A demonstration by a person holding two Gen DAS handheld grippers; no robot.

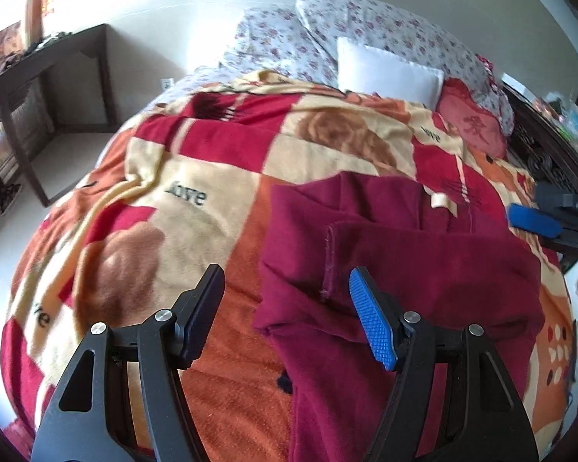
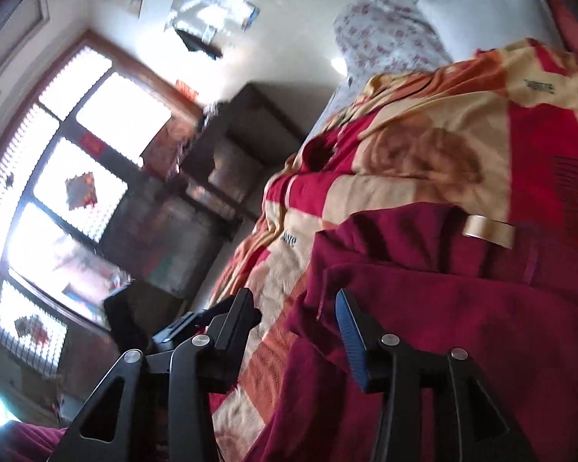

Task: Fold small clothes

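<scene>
A dark red garment [image 1: 424,269] lies partly folded on a red, orange and cream blanket [image 1: 196,208] on the bed, a cream neck label [image 1: 441,200] showing at its far edge. My left gripper [image 1: 287,288] is open and empty, just above the garment's near left edge. My right gripper [image 2: 294,315] is open and empty, tilted, low over the garment [image 2: 462,327] at its left edge; its label [image 2: 489,231] lies further on. The right gripper also shows in the left wrist view [image 1: 535,221] at the garment's right side.
Floral pillows [image 1: 366,27], a white pillow [image 1: 389,69] and a red cushion [image 1: 470,123] lie at the head of the bed. A dark wooden table [image 1: 50,96] stands left of the bed, under a window [image 2: 69,177]. A dark carved headboard edge [image 1: 543,150] runs along the right.
</scene>
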